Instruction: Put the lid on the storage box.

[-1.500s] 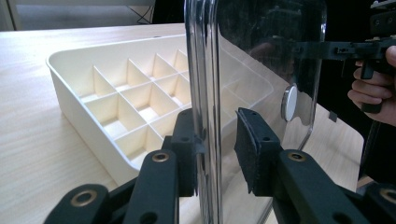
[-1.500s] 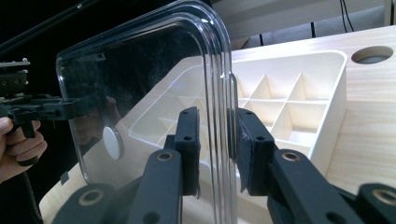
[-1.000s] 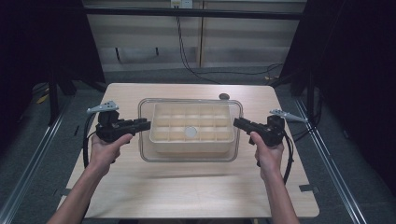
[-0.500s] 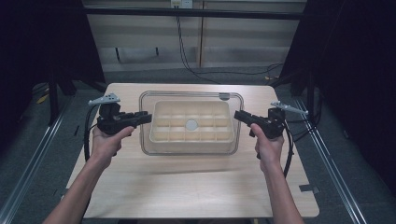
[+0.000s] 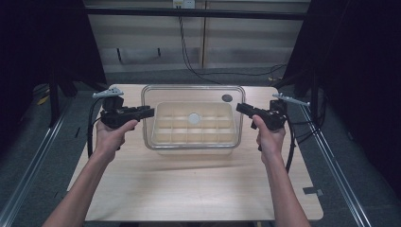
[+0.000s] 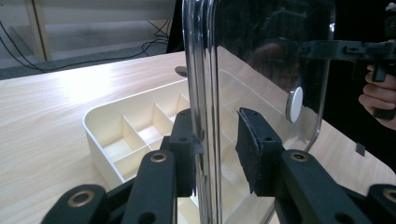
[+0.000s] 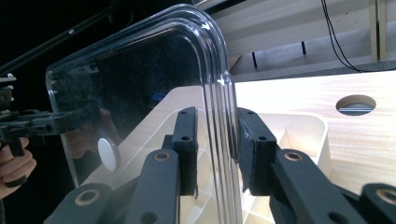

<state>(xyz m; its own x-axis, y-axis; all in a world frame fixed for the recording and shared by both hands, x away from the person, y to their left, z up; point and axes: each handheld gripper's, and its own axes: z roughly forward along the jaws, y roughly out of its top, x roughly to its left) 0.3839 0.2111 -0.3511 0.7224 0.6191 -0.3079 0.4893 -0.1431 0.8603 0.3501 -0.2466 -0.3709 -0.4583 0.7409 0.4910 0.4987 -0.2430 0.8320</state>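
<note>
Light wooden table (image 5: 189,189) with pale grain, standing in a dim room; dark curtains to either side, a pale panelled wall behind, black cables trailing down it onto the grey floor. A round hole (image 5: 227,98) sits near the table's far edge. On the table, a cream compartment tray (image 5: 195,130), divided into a grid of small cells, all bare as far as can be seen. Above it, a clear plastic lid (image 5: 193,94) with rounded corners and a small white round knob (image 5: 194,117) at its centre, held off the tray and lying roughly level in the high view, shifted a little toward the far side. Left gripper (image 5: 147,112) grips the lid's left edge: in the left gripper view its jaws stand narrow, the lid's rim (image 6: 201,93) between them, inner pad touching the plastic, the outer pad (image 6: 250,154) just beside it. Right gripper (image 5: 240,108) has the opposite edge: in the right gripper view the jaws are likewise narrow, with the ribbed rim (image 7: 219,116) pinched between both pads. Each gripper is in a person's hand, forearms coming in from the near side, well apart, the tray between them.
</note>
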